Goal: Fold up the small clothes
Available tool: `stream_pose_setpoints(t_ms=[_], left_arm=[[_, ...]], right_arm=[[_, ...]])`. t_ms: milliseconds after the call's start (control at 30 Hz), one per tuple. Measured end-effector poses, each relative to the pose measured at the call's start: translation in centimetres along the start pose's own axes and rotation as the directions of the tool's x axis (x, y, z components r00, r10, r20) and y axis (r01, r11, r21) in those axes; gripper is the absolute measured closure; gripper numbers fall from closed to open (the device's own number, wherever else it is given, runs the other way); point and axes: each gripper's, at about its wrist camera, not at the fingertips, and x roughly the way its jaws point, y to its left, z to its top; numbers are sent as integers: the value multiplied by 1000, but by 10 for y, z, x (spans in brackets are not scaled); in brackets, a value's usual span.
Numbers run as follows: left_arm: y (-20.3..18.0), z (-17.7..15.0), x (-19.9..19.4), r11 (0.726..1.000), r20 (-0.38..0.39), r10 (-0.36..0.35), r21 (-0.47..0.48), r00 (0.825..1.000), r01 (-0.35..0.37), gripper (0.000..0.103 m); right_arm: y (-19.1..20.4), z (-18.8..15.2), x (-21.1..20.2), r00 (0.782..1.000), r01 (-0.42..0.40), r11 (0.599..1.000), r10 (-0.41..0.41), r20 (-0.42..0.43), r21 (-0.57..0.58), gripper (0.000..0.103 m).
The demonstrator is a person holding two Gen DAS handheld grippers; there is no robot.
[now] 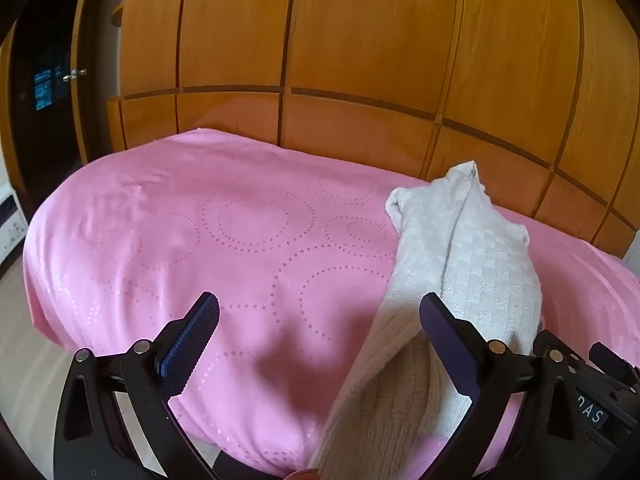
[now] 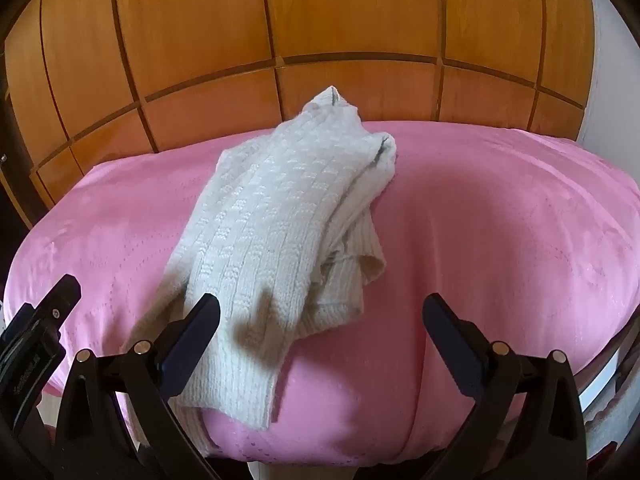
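A cream knitted garment [image 2: 276, 216] lies bunched lengthwise on the pink blanket [image 2: 480, 220], with a ribbed cuff or hem folded out on its right side. In the left wrist view the garment [image 1: 472, 264] runs along the right, and its near end passes between my fingers. My left gripper [image 1: 320, 312] is open and holds nothing; its right finger [image 1: 448, 340] lies over the garment's near part. My right gripper [image 2: 320, 312] is open and empty above the garment's near end, its left finger [image 2: 192, 332] over the knit.
The pink blanket [image 1: 180, 240] covers a raised padded surface. Orange wooden wardrobe panels [image 2: 320, 20] stand right behind it. A dark doorway [image 1: 40, 92] is at far left. The other gripper [image 2: 36, 332] shows at the left edge of the right wrist view.
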Motion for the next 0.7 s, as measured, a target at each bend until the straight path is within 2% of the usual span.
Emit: stream_pose_setpoints(t_ms=[300,700], left_arm=[[11,-3,2,1000,-23,1,0,1000,-1,4],[15,-15,11,1000,-49,25,18,998,-24,4]], right_arm=[[14,0,2,1000,18,1000,-18,0,-22,2],[15,-5,11,1000,-14,999,13,-10,-40,2]])
